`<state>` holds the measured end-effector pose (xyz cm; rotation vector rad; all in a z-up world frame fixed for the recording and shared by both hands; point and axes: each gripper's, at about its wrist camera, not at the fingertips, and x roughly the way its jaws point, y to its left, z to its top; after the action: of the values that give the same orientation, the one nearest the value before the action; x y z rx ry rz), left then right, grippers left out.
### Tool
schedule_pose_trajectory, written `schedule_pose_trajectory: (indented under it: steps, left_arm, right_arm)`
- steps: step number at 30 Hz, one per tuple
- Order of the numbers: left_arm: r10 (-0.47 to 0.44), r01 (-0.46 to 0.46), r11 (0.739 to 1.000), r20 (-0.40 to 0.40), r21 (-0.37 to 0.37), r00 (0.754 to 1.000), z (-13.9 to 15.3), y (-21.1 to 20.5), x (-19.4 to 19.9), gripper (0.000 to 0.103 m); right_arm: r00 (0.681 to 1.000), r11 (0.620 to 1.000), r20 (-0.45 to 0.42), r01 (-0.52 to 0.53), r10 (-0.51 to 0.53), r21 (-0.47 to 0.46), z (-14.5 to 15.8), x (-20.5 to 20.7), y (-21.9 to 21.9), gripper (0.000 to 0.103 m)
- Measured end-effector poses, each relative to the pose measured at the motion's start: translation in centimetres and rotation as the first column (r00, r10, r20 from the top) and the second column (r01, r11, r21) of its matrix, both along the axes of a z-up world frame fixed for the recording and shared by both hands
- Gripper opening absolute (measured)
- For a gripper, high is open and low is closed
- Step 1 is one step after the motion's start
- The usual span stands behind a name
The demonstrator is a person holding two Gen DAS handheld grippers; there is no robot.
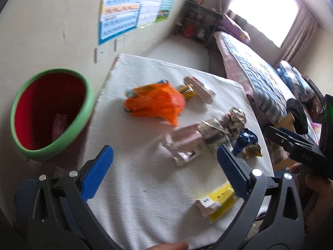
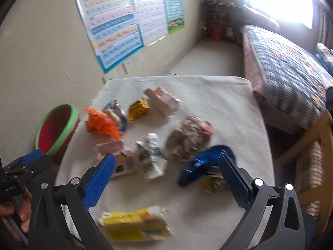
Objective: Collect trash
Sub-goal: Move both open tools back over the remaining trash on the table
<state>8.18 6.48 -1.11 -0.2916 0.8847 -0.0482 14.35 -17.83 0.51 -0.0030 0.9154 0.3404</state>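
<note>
Several pieces of trash lie on a white-clothed table (image 1: pixel 145 179): an orange bag (image 1: pixel 155 104), a pink carton (image 1: pixel 198 89), a crumpled paper ball (image 2: pixel 189 139), a blue wrapper (image 2: pixel 205 164) and a yellow wrapper (image 2: pixel 135 223). A red bin with a green rim (image 1: pixel 50 114) stands at the table's left edge, a pink piece inside. My left gripper (image 1: pixel 165 166) is open and empty above the table's near side. My right gripper (image 2: pixel 166 175) is open and empty over the white and blue wrappers; it also shows in the left wrist view (image 1: pixel 291 143).
A bed with a patterned quilt (image 2: pixel 291 73) runs along the right. A wooden stool (image 2: pixel 314 156) stands by the table's right side. Posters (image 2: pixel 116 20) hang on the wall behind. A dark shelf (image 2: pixel 220 20) stands in the far corner.
</note>
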Motion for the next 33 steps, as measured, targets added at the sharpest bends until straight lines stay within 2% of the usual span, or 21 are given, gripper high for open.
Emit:
schedule_pose_trajectory:
  steps: [12,21,33]
  left_arm:
    - [-0.086,0.087,0.996,-0.06,0.022,0.994,-2.0,-3.5,2.5,0.097]
    - [-0.09,0.095,0.995,-0.127,0.029,0.988,-4.2,-3.4,4.0,0.097]
    - [-0.135,0.142,0.989,-0.181,0.027,0.974,-6.8,-4.6,6.4,0.097]
  right_arm:
    - [0.995,0.996,-0.043,0.092,-0.093,-0.012,-1.7,0.6,-5.5,0.096]
    - [0.991,0.996,-0.102,0.09,-0.091,-0.02,-4.2,2.1,-6.4,0.096]
    - [0.966,0.989,-0.215,0.15,-0.147,-0.003,-8.5,3.2,-8.3,0.094]
